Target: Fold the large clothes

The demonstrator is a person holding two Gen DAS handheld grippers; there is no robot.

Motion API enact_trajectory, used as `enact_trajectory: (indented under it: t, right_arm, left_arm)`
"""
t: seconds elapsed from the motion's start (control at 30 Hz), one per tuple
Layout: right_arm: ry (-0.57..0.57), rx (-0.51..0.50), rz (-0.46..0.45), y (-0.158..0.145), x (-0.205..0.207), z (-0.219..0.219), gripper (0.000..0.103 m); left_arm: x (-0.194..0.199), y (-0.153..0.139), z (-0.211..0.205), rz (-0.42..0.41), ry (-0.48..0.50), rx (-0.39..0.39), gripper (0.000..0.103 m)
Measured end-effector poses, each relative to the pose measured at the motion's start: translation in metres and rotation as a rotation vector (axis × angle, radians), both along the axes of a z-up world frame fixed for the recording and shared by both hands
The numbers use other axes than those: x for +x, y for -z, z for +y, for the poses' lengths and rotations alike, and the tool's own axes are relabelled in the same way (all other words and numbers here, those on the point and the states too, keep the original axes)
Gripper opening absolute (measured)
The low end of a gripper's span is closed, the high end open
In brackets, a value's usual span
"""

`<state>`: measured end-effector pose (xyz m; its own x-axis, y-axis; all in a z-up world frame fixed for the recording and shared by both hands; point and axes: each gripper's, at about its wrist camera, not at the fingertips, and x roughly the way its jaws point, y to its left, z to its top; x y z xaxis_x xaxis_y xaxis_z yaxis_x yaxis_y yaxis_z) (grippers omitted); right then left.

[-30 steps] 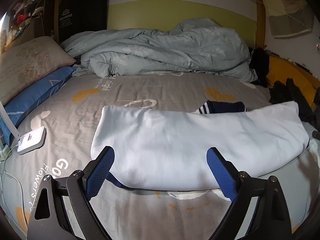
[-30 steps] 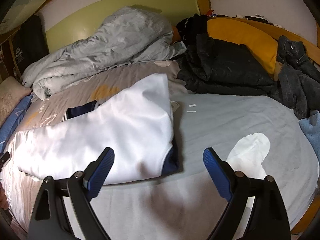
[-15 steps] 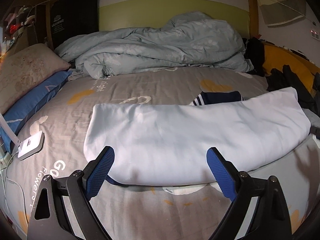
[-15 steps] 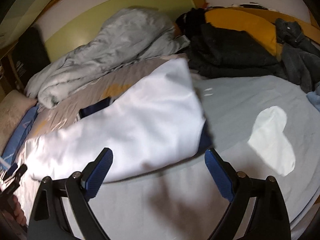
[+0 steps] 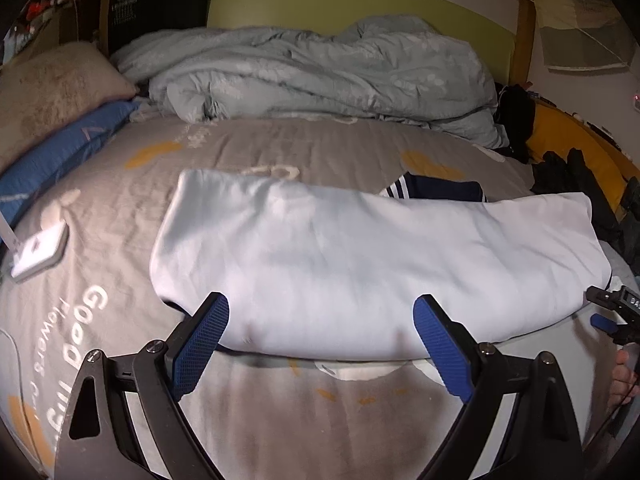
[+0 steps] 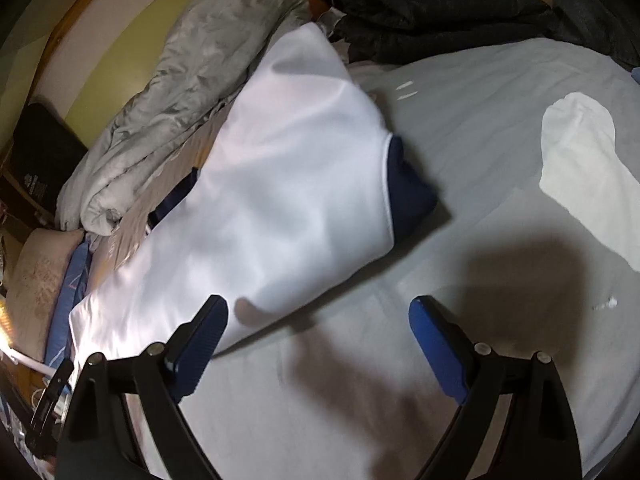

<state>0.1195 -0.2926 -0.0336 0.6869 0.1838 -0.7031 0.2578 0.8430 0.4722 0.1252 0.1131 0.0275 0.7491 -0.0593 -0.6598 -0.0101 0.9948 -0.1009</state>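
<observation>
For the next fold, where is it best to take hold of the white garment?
Probably at its near long edge, coming from the front with both open claws: left claw at the left part, right claw near the navy-trimmed end. The white garment lies flat, lengthwise across the bed.

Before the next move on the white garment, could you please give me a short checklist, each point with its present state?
1. Left gripper open: ok.
2. Right gripper open: ok.
3. White garment lies flat on the bed sheet: ok.
4. Near edge between the left gripper's jaws: ok.
5. Garment's navy part tucked in: not ok, it sticks out.
6. Pads touching cloth: cannot tell.
</observation>
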Motion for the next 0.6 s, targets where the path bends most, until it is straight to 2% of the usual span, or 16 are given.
enact_trajectory:
  t: [0.17,0.27,0.37,0.47,0.6]
  right_arm:
    - [-0.009,-0.005,0.02,-0.004,0.0,0.005,0.092]
    - [-0.007,0.004,0.021,-0.002,-0.001,0.004,0.092]
    - [0.006,0.018,0.02,-0.001,-0.001,-0.001,0.092]
    - [0.018,0.016,0.016,-0.002,-0.001,-0.004,0.092]
    - [0.04,0.04,0.004,-0.001,0.002,-0.012,0.092]
  left_arm:
    - [0.008,0.02,0.007,0.108,0.003,-0.093,0.093]
    - [0.012,0.038,0.015,0.198,0.003,-0.224,0.093]
    - [0.014,0.052,0.024,0.252,-0.016,-0.343,0.093]
    - [0.018,0.065,0.033,0.284,-0.042,-0.454,0.093]
    - [0.028,0.071,0.047,0.225,-0.103,-0.54,0.091]
